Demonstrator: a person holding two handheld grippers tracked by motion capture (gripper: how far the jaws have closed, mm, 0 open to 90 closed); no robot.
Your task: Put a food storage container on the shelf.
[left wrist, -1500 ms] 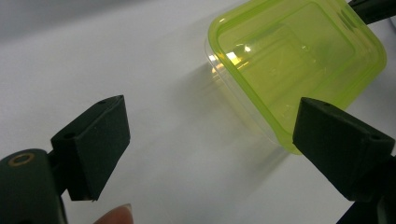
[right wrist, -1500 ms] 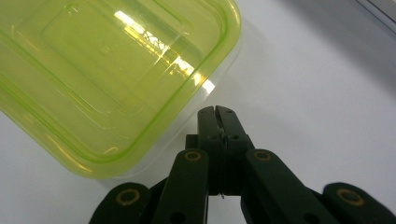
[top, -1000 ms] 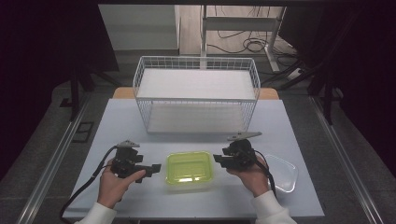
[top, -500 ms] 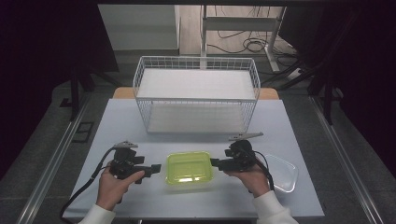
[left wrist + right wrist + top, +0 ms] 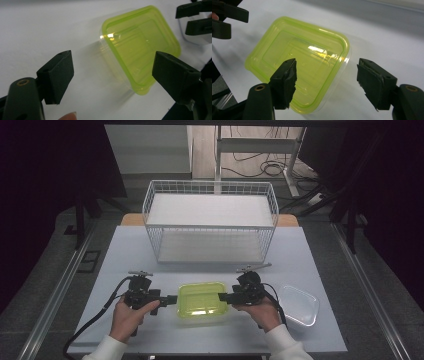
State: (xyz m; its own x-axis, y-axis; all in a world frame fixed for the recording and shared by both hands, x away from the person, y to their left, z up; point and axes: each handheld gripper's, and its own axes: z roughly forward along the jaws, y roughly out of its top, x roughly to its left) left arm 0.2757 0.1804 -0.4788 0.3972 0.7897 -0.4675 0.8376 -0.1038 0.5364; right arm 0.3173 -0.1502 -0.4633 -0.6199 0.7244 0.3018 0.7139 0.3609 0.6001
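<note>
Right now both the left gripper (image 5: 171, 299) and the right gripper (image 5: 223, 297) flank the lidded green container (image 5: 202, 300) at the table's (image 5: 320, 265) near edge, jaws spread and empty, so closing on its 2 sides looks next.

At the near edge of the white table (image 5: 125, 245), I hold my left gripper (image 5: 170, 299) and right gripper (image 5: 223, 297) against opposite short sides of a clear container with a lime-green lid (image 5: 202, 299). A second clear plastic container (image 5: 299, 305) sits just to my right. Beyond them stands a white wire basket (image 5: 210, 222), with cables on the floor (image 5: 270, 167) behind.
</note>
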